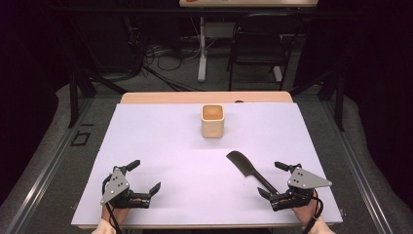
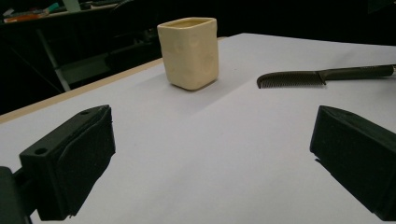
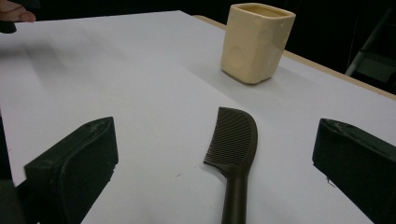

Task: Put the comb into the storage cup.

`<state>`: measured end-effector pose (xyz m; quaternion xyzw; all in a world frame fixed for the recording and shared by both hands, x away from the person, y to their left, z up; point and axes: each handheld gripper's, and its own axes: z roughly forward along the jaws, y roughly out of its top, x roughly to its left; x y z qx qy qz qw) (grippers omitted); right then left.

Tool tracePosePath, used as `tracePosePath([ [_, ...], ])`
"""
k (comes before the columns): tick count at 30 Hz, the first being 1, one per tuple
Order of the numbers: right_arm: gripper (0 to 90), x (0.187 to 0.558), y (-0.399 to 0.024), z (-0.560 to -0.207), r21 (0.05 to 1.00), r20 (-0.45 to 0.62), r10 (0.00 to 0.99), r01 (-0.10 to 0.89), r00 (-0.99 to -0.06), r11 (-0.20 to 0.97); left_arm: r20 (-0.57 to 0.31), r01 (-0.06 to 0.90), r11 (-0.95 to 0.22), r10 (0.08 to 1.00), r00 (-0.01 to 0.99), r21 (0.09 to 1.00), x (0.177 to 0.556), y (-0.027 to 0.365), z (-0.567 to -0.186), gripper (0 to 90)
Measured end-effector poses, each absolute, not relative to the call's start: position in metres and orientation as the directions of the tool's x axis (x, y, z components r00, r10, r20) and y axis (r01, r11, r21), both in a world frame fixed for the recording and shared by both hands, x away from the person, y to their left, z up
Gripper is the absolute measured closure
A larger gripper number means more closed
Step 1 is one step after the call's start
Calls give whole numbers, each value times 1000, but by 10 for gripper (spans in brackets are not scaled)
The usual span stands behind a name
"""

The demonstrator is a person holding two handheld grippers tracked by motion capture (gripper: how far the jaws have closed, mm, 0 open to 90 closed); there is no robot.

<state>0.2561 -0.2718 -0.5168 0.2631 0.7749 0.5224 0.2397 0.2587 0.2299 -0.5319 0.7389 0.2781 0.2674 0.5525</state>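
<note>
No writing, label, brand mark or number can be read anywhere here. The cup (image 1: 213,121), the comb (image 1: 251,171) and the white tabletop (image 1: 160,146) carry no print, and the grey plates on the tongs are bare.

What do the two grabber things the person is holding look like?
Both tongs, the left and the right, are black, each with two chunky, block-shaped jaws faced with dark pads. A grey three-cornered plate dotted with small holes sits on top of each. A black cable trails back from each towards the person's hands. No sleeves can be seen at the wrists.
</note>
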Motion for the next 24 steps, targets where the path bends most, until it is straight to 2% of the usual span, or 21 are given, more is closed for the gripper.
tracePosePath([
  [24,0,269,-258,-508,880,-40,670,292,-741,376,100,109,-246,704,703,963,258,229,-531,1],
])
